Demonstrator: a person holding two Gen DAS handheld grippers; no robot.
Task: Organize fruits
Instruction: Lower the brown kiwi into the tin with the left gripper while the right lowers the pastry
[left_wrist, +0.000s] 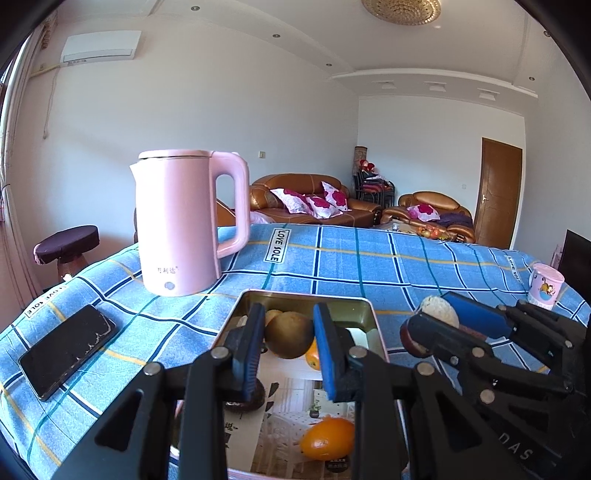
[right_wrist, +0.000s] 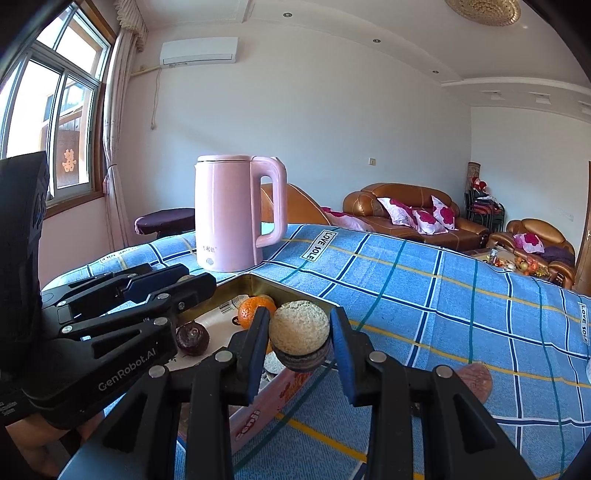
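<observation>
A metal tin (left_wrist: 306, 295) with a gold inside and pink outside lies on the blue checked cloth. In it are an orange (left_wrist: 327, 437), a second orange (right_wrist: 255, 312) and a dark purple fruit (right_wrist: 192, 338). My left gripper (left_wrist: 288, 317) hangs over the tin, shut on a brown kiwi (left_wrist: 288, 336). In the right wrist view the left gripper (right_wrist: 195, 278) reaches in from the left. My right gripper (right_wrist: 301, 321) is shut on a round fruit (right_wrist: 299, 328) with a pale rough top and a dark purple underside. It hovers by the tin's right rim (right_wrist: 295, 291).
A pink kettle (left_wrist: 181, 221) stands just behind the tin. A black phone (left_wrist: 66, 350) lies to the left, and a pink mug (left_wrist: 545, 286) stands at the far right. A brownish disc (right_wrist: 474, 380) lies on the cloth to the right. Sofas stand beyond the table.
</observation>
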